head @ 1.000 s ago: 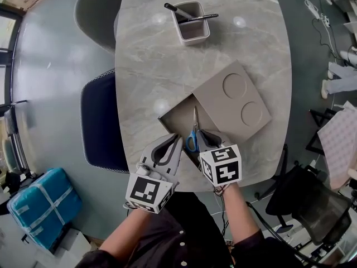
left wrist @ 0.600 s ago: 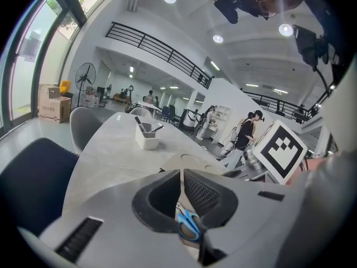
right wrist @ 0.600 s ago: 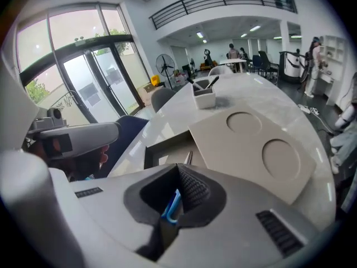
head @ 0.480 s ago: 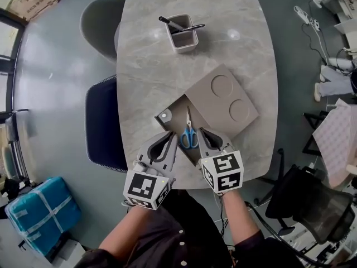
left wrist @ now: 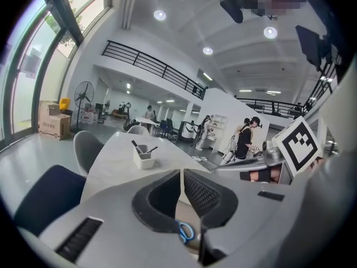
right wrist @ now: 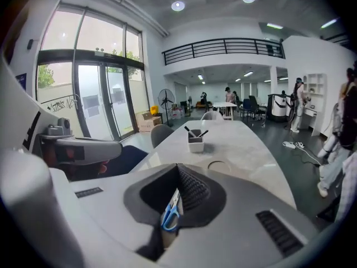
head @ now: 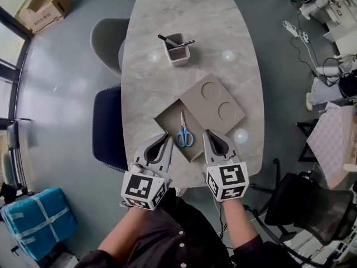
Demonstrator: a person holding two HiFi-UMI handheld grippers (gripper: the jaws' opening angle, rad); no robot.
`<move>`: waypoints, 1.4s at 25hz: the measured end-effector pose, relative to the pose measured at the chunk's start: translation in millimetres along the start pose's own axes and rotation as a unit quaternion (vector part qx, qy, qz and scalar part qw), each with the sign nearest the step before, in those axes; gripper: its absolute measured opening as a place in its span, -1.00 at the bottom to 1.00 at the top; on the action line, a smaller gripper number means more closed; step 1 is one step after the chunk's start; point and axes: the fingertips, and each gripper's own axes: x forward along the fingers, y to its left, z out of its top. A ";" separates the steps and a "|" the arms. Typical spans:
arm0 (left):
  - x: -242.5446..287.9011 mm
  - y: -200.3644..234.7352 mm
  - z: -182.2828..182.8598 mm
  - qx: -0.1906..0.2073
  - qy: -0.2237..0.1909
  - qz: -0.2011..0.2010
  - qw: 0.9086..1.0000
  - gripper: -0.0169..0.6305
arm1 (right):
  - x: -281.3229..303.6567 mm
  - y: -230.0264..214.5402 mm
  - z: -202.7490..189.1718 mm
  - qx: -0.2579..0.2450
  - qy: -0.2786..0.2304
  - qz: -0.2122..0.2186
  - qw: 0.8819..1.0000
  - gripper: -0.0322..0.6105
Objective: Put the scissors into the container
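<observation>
Bright ceiling lights; glare on table; fisheye edges.

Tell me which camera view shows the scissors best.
The head view: the scissors lie whole inside the open container, blades and blue handles clear. The left gripper view shows only a blue handle, low in the frame; the right gripper view shows a handle and part of a blade.

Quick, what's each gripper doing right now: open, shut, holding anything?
Left gripper: shut, holding nothing.
Right gripper: shut, holding nothing; the scissors lie in the container.
</observation>
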 end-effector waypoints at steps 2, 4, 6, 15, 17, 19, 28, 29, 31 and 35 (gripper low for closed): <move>-7.4 -6.5 7.1 0.006 -0.009 -0.001 1.000 -0.86 | -14.5 0.5 8.7 0.001 -0.021 -0.007 1.000 -0.91; -15.2 -12.5 14.8 0.012 -0.019 -0.001 1.000 -0.86 | -28.4 1.5 17.0 0.005 -0.041 -0.012 0.999 -0.91; -23.5 -19.9 22.7 0.018 -0.032 -0.004 0.999 -0.86 | -41.7 2.3 25.6 0.007 -0.060 -0.015 0.998 -0.91; -68.6 -45.7 55.7 0.046 -0.085 -0.005 0.995 -0.86 | -113.2 17.6 74.9 0.000 -0.160 -0.025 0.987 -0.91; -79.0 -50.0 62.2 0.057 -0.095 -0.001 0.994 -0.85 | -130.0 19.9 81.8 -0.004 -0.185 -0.032 0.982 -0.91; -89.8 -57.0 68.4 0.076 -0.104 0.004 0.992 -0.86 | -142.2 21.6 82.5 -0.005 -0.196 -0.037 0.980 -0.91; -128.6 -78.0 96.7 0.091 -0.149 0.019 0.984 -0.86 | -180.7 32.7 87.9 -0.010 -0.221 -0.048 0.974 -0.91; -133.3 -79.0 97.4 0.091 -0.153 0.022 0.984 -0.86 | -186.2 34.1 88.0 -0.011 -0.225 -0.050 0.973 -0.91; -142.3 -81.7 99.6 0.091 -0.160 0.025 0.983 -0.86 | -197.0 36.7 88.5 -0.012 -0.231 -0.053 0.971 -0.91; -155.1 -88.6 104.6 0.094 -0.174 0.025 0.980 -0.86 | -214.0 35.4 89.3 -0.009 -0.241 -0.066 0.968 -0.91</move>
